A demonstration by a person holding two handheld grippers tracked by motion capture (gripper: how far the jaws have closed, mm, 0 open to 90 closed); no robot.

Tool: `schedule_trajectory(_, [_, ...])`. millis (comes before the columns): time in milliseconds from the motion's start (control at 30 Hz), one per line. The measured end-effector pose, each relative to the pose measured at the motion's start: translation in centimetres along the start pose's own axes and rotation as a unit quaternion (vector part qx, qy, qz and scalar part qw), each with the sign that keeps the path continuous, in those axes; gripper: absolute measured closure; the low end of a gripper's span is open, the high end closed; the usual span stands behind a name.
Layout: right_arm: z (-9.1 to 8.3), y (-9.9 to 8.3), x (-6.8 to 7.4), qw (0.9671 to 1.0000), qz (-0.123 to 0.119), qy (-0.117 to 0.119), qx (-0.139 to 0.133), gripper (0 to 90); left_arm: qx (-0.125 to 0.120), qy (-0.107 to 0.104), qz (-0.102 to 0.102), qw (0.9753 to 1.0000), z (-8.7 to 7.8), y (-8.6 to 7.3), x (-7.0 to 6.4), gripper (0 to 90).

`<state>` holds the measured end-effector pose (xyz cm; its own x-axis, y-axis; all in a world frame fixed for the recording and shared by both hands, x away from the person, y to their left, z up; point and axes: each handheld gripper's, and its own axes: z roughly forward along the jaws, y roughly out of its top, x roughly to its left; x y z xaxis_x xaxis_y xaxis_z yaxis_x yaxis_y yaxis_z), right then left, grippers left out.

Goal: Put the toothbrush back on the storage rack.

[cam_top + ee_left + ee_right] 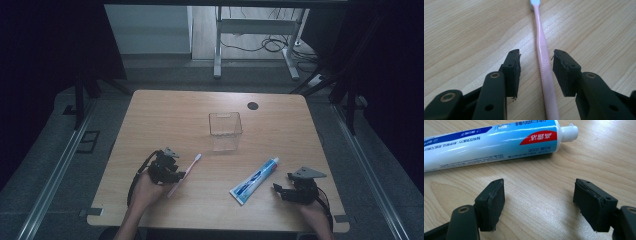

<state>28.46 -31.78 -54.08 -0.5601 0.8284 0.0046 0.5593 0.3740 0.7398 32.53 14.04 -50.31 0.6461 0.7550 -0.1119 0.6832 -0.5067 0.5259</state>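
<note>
Lying flat on the light wooden table (pixel 165 112), the slim pink plastic toothbrush (pixel 543 60) runs between the parted jaws of the left gripper (pixel 536 65), touching neither pad. Right of the toothbrush, the blue-and-white toothpaste tube (pixel 491 141) rests just beyond the wide-open right gripper (pixel 539 200).
</note>
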Motion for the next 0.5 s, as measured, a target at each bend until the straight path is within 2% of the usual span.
schedule_trajectory(500, [0.0, 0.0, 0.0, 1.0000, 0.000, 0.000, 0.000, 25.1, 0.061, -0.005, 0.018, 0.9980, 1.5, 2.5, -0.5, 61.8])
